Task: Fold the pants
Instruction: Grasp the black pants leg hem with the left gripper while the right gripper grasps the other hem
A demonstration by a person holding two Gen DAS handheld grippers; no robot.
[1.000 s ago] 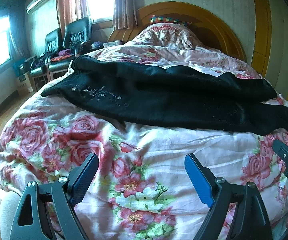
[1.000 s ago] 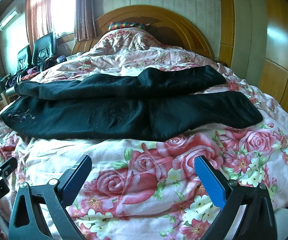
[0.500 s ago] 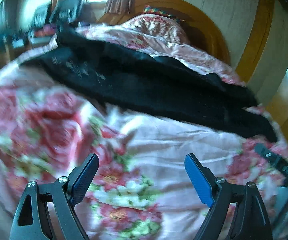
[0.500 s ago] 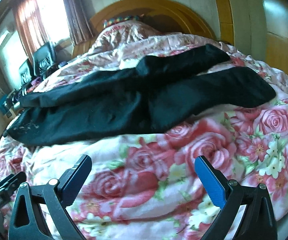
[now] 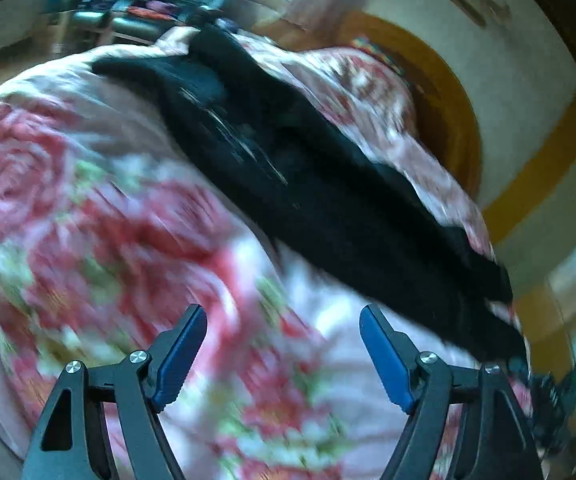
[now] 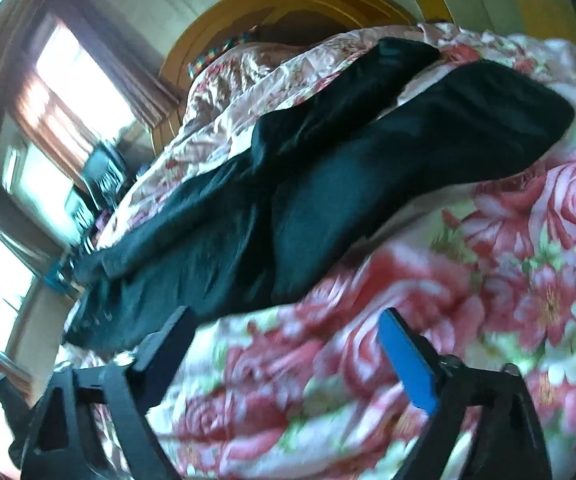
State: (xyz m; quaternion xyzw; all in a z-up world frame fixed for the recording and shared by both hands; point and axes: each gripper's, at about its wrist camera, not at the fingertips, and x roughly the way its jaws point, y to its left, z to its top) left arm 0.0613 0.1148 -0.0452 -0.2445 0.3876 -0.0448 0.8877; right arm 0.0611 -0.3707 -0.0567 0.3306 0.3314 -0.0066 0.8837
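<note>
**Pants ahead of both grippers, lying crosswise: neither has reached them**

Left wrist view: your left gripper point(image 5: 284, 354) has nothing between its blue pads; its jaws have just been closing a little but stand wide, over bare floral quilt point(image 5: 100, 216). The black pants point(image 5: 328, 200) lie ahead of it on the quilt, apart from the fingertips. Their long axis runs across your line of approach, slanting from upper left of the frame down to the lower right. The end at lower right comes nearest to this gripper, just beyond its right finger; the far end with the pale embroidery sits well up and to the left. The picture is smeared, so you cannot read edges or seams here.

Right wrist view: your right gripper point(image 6: 288, 350) is likewise empty, its jaws also just eased inward yet wide apart. Here the pants point(image 6: 328, 184) slant the other way, from lower left up to the upper right, and the fabric's near edge lies just beyond the left finger, closer than anything is to the left gripper. I judge the right hand to be nearer its hold.

This view shows what the other does not: the two legs split apart at the upper right, with a strip of quilt between them. The left view shows only one dark band, but it catches part of the other tool at its right edge.
</note>
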